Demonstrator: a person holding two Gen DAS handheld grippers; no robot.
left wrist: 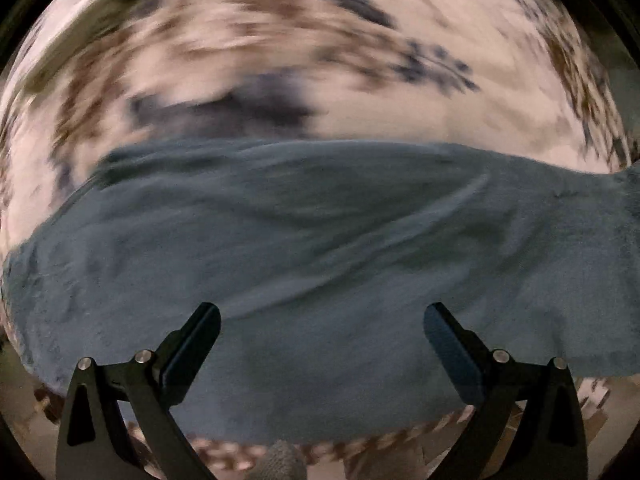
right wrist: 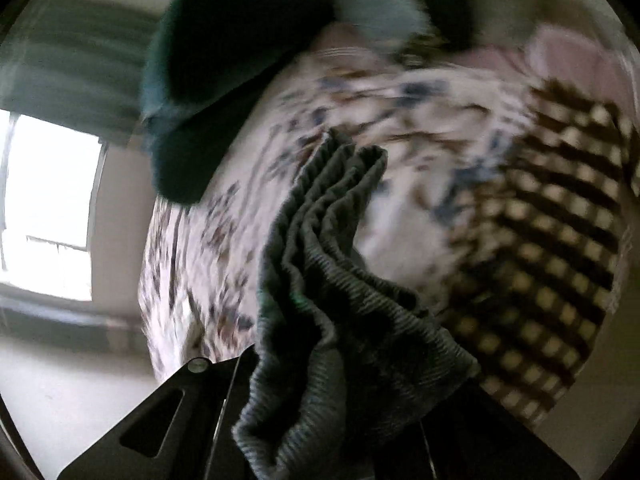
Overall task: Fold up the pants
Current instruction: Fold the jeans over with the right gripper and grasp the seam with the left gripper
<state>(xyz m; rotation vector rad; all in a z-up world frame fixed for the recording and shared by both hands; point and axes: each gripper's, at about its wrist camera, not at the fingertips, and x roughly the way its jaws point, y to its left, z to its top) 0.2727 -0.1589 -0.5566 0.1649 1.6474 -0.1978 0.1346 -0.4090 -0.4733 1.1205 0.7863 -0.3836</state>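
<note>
Ribbed grey-green cuff or waistband of the pants [right wrist: 320,280]: bunched in pleats directly in front of the right wrist camera, rising from between the fingers of the right gripper [right wrist: 320,412] and hiding their tips. Right fingers: drawn nearly together, clamped on this ribbed fabric; only the black bases [right wrist: 188,408] show, at lower left and lower right of the cloth.

Left gripper [left wrist: 322,322]: fingers [left wrist: 192,356] spread wide, nothing between them, pads touching nothing that can be made out. Both black fingers stand clear, one on either side of the lower middle of the left wrist view.

Pants body, blue-grey fleecy cloth [left wrist: 320,240]: spread flat beyond the tips of the left fingers and running out past both of them, left and right. A shallow crease crosses it diagonally ahead of the right-hand finger.

Bed cover [left wrist: 360,80]: pale pink-white with brown and dark blue floral print, lying under the pants and filling the space beyond them; heavily blurred.

Checked brown-and-cream cloth [right wrist: 540,240]: on the bed to the right of the held cuff.

Dark teal rounded object [right wrist: 208,80]: beyond and left of the right fingers, blurred; identity unclear.

Bright window [right wrist: 48,208]: far left of the right fingers.
</note>
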